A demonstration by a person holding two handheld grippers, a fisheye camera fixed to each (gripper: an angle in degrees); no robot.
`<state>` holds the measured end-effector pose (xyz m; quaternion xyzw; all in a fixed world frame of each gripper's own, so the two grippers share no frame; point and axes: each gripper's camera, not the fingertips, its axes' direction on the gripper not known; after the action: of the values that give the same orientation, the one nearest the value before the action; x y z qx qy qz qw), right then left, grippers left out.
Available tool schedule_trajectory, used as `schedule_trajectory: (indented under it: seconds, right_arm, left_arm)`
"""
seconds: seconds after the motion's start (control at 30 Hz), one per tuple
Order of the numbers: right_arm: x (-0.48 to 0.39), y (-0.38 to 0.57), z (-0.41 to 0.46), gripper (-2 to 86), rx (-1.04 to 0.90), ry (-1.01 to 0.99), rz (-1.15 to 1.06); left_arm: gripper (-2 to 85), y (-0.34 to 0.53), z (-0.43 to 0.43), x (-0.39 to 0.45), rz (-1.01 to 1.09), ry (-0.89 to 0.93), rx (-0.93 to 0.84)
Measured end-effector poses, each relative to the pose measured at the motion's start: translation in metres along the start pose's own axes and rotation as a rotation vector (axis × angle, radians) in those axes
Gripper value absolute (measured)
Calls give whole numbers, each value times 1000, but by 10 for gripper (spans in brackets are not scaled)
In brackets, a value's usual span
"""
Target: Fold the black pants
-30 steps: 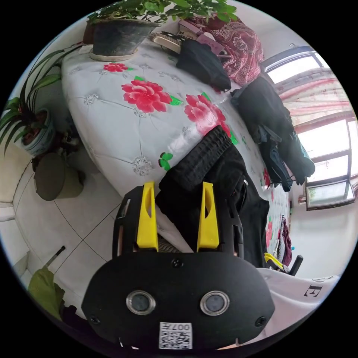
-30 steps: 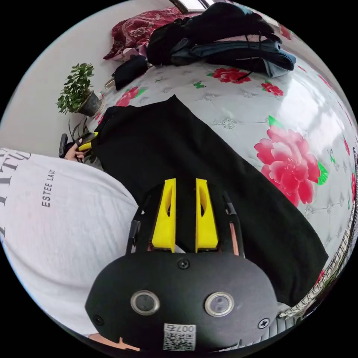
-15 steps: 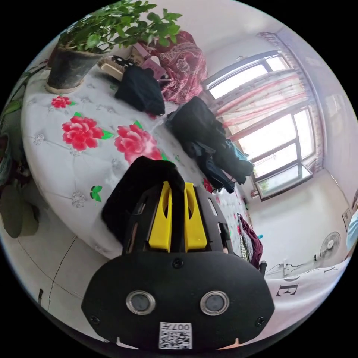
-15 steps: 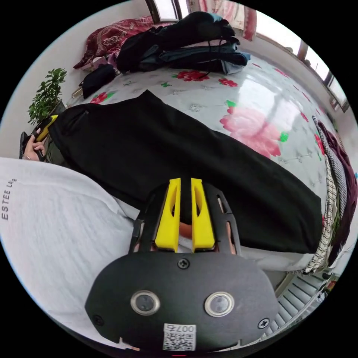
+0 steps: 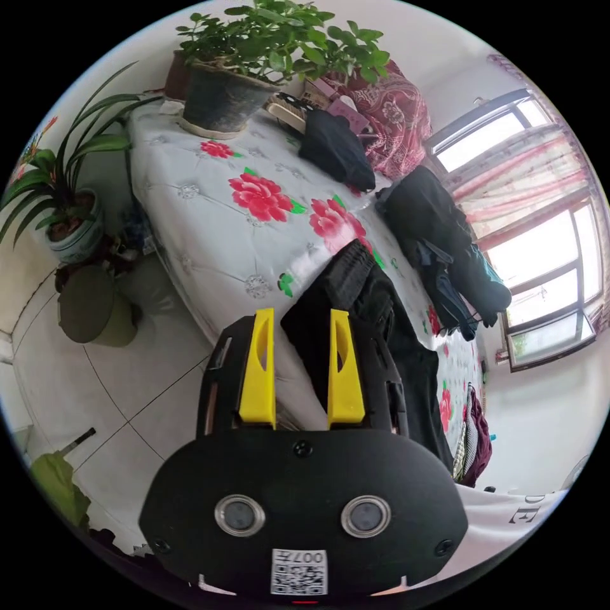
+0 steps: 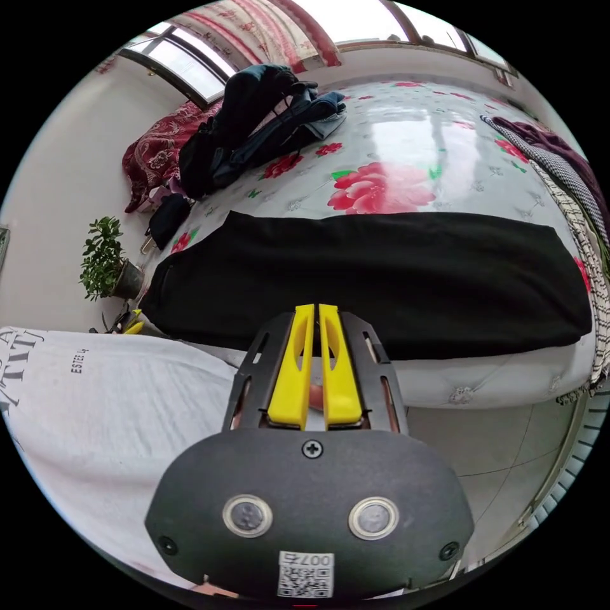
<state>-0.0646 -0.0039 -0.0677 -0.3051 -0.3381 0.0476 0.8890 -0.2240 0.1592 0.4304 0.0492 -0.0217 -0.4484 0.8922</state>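
Right gripper view: black pants (image 6: 381,273) lie flat along the bed (image 6: 413,136) edge, right hand-held gripper (image 6: 316,359) closed, empty; left hand-held gripper (image 5: 297,368) open by the waistband. Next, I judge: regrip, fold.

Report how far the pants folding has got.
Done: the black pants lie flat in one long strip along the edge of the flowered bed, legs apparently stacked. In hand: nothing; the left gripper is open beside the waistband end, and the right gripper is shut, off the cloth. Left: folding the strip across its length, since no crosswise fold shows yet.
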Motion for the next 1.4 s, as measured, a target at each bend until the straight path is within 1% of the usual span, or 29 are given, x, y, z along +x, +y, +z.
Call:
schedule_trajectory:
  seconds: [0.1,0.2,0.27,0.3,0.4,0.47,0.53,0.57,0.67,0.73,0.77,0.83,0.87,0.93,0.97,1.03,1.07,1.13,1.17,1.2,1.23,1.3,1.4]
  right_arm:
    - [3,-3,0,0,-6,-28,-13]
    - [4,-7,0,-1,-16,-69,-29]
    - [3,-8,0,-1,-30,-78,-48]
    - [2,-8,0,-2,-38,-76,-60]
    - [3,-3,-8,-2,-33,-54,-91]
    - [7,2,-14,-2,-26,-36,-95]
    - [19,11,-25,-2,-11,-9,-68]
    - [23,13,-28,-2,-2,-4,-59]
    - [49,27,-44,-2,47,22,6]
    - [80,38,-57,-2,74,38,81]
    - [89,41,-61,-2,81,35,103]
    - [129,52,-78,-2,118,12,207]
    - [139,55,-83,-2,133,8,237]
    - [182,72,-110,-1,226,-16,358]
    - [193,77,-116,0,252,-22,387]
    - [237,101,-139,3,348,-28,518]
    - [247,108,-144,4,368,-26,548]
    - [283,132,-157,14,432,7,650]
    - [291,137,-159,18,441,18,671]
    - [306,145,-161,25,455,35,712]
    - [320,151,-163,33,464,42,744]
    - [338,156,-165,43,474,34,775]
    - [359,155,-170,60,505,52,777]
  left_arm:
    - [163,2,0,-4,11,72,3]
    - [171,-4,25,2,22,103,-74]
    - [163,-8,42,10,18,83,-114]
    - [151,-8,42,19,4,8,-93]
    - [98,-14,43,37,-40,-57,-113]
    - [75,-18,33,45,-57,0,-80]
    - [67,-21,20,53,-86,88,-51]
    - [66,-22,17,58,-76,102,-44]
    - [65,-22,-8,107,104,125,4]
    - [64,-10,-30,174,377,136,34]
    - [64,-4,-34,193,451,134,34]
    - [65,28,-45,268,737,119,26]
    - [65,38,-46,286,807,113,26]
    - [65,84,-50,353,1056,113,36]
    - [65,97,-49,368,1113,121,41]
    - [66,155,-40,418,1328,189,34]
    - [67,170,-35,428,1374,213,16]
    - [80,235,3,459,1562,303,-132]
    - [82,253,17,464,1610,307,-181]
    - [86,288,50,470,1708,256,-296]
    - [87,314,77,474,1756,177,-424]
    - [63,331,89,482,1721,131,-515]
    - [53,320,48,492,1724,206,-367]
